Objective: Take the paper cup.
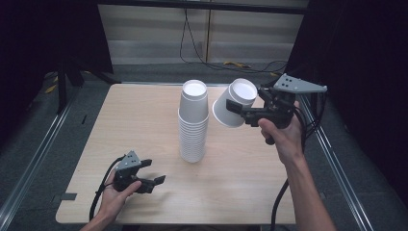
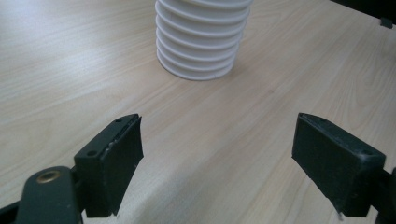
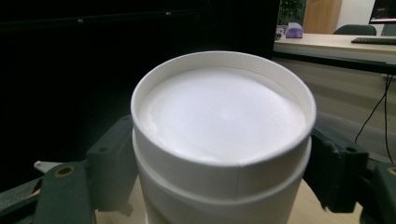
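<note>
High view shows a white paper cup (image 1: 234,109) held upside down and tilted in the air, just right of the top of a tall stack of upturned white cups (image 1: 193,122) that stands near the middle of the bench (image 1: 130,130). The right tool (image 1: 239,109) grips this cup by its sides, one jaw on each flank, as the right gripper view confirms; whether a second cup is nested under it I cannot quite tell. The left tool (image 1: 156,172) sits low over the near left part of the bench, well apart from the stack, its jaws spread with nothing between them.
</note>
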`<action>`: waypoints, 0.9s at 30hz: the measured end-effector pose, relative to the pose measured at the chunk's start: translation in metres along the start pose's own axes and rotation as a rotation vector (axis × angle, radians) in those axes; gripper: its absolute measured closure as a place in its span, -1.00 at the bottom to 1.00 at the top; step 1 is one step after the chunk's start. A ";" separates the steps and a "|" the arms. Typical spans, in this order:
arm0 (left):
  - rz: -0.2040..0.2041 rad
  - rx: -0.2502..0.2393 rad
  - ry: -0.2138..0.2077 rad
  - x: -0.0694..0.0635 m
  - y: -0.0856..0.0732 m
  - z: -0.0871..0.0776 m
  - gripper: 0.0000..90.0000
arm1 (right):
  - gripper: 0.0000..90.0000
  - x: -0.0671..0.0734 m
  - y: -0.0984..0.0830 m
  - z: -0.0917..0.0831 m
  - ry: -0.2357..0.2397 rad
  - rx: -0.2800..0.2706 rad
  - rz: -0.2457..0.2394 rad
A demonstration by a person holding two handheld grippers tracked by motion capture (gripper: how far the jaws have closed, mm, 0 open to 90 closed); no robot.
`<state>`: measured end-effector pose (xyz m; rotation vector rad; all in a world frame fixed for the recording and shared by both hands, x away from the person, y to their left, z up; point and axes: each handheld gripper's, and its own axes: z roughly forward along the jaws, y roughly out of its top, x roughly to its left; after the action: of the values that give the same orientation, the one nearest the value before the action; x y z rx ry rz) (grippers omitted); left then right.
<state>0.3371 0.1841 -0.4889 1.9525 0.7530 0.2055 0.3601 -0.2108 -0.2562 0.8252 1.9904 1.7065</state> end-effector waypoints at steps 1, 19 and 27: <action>-0.001 -0.003 0.002 0.000 0.001 0.000 -0.64 | -0.51 0.000 -0.003 0.001 0.000 0.006 0.003; 0.126 -0.049 -0.050 -0.018 0.046 0.000 -0.64 | -0.51 0.001 -0.057 -0.005 0.032 0.088 0.052; 0.112 -0.074 -0.113 -0.025 0.058 0.011 -0.65 | -0.51 0.002 -0.078 0.001 0.058 0.120 0.076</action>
<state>0.3465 0.1428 -0.4406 1.9200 0.5560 0.1863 0.3447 -0.2153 -0.3327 0.9131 2.1435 1.6831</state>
